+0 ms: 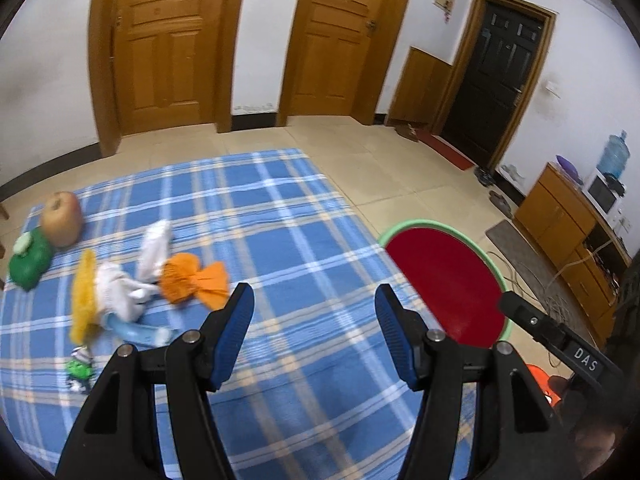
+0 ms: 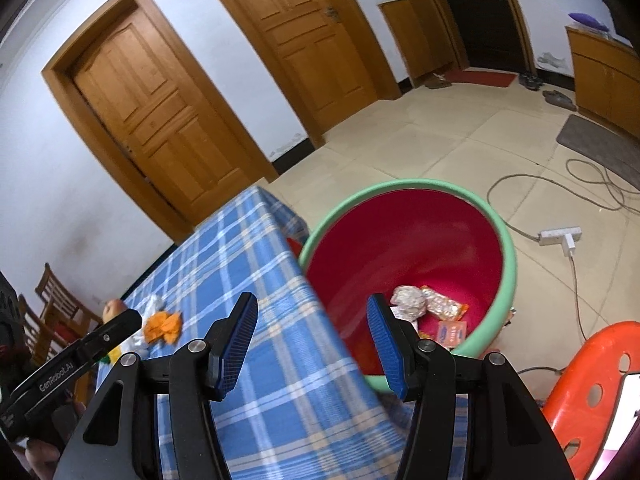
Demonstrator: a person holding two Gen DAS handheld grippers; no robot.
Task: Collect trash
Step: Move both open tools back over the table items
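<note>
On the blue plaid tablecloth [image 1: 280, 220] lie trash pieces at the left: an orange crumpled paper [image 1: 194, 278], white tissue [image 1: 132, 280], a yellow wrapper [image 1: 85, 296], a light blue wrapper [image 1: 136, 330] and a small green wrapper [image 1: 80, 368]. My left gripper [image 1: 314, 314] is open and empty above the cloth, right of the orange paper. The red bin with a green rim [image 2: 408, 240] stands beside the table and holds a foil ball [image 2: 408, 302] and snack wrappers [image 2: 444, 308]. My right gripper [image 2: 312, 326] is open and empty over the table edge and bin.
An apple [image 1: 62, 218] and a green pouch [image 1: 30, 262] lie at the cloth's left end. An orange plastic stool [image 2: 592, 392] stands right of the bin. Cables and a power strip [image 2: 560, 236] lie on the tiled floor. Wooden chairs [image 2: 52, 312] stand at the far left.
</note>
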